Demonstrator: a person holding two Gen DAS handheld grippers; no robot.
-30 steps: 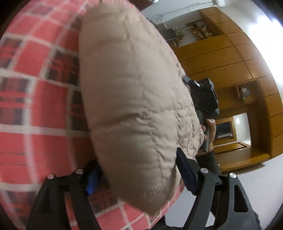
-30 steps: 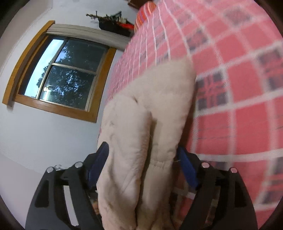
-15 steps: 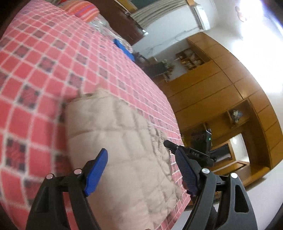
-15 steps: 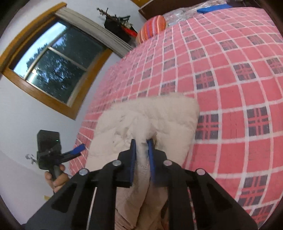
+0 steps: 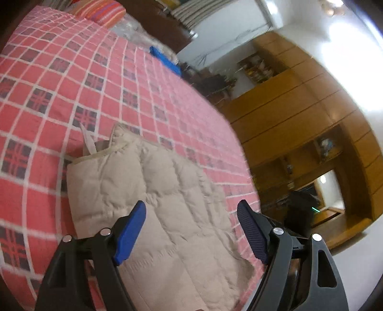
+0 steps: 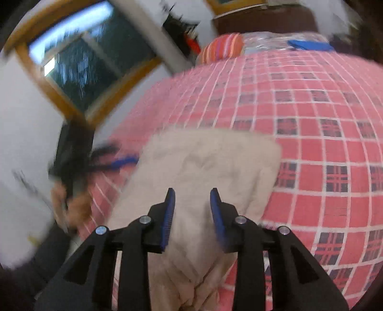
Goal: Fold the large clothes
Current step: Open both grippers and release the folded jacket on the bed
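Left wrist view, nearest: the left gripper (image 5: pixel 191 224), black-framed with blue ribbed pads (image 5: pixel 130 235), jaws spread wide and holding nothing; it hovers above the near part of the garment. Beneath and beyond it lies the beige quilted jacket (image 5: pixel 153 203) — folded into a rough rectangle, flat on the bedspread (image 5: pixel 47 79), close to the bed's near edge. Its surface is puffed in stitched panels that run lengthwise; a bound edge and a pale strap or tie (image 5: pixel 87 141) show at the far end, and the near right corner is ragged and slightly lifted. The bedspread is red-pink with a white grid and dark plaid squares. Farther off: a striped pillow (image 5: pixel 103 10), a blue item (image 5: pixel 165 61) at the bed's far side, and wooden cabinets (image 5: pixel 299 112) along the wall.

Right wrist view, nearest: the right gripper (image 6: pixel 192 211), jaws partly open with a narrow gap, nothing clamped between the pads — the jacket (image 6: pixel 205 165) lies just below and ahead of them. The picture is motion-blurred. At left, the left gripper (image 6: pixel 119 162) and the hand (image 6: pixel 69 203) holding it appear smeared, beside the jacket's left edge. Beyond: the bedspread (image 6: pixel 311 107), the striped pillow (image 6: pixel 221 47) and a wood-framed window (image 6: pixel 79 64).
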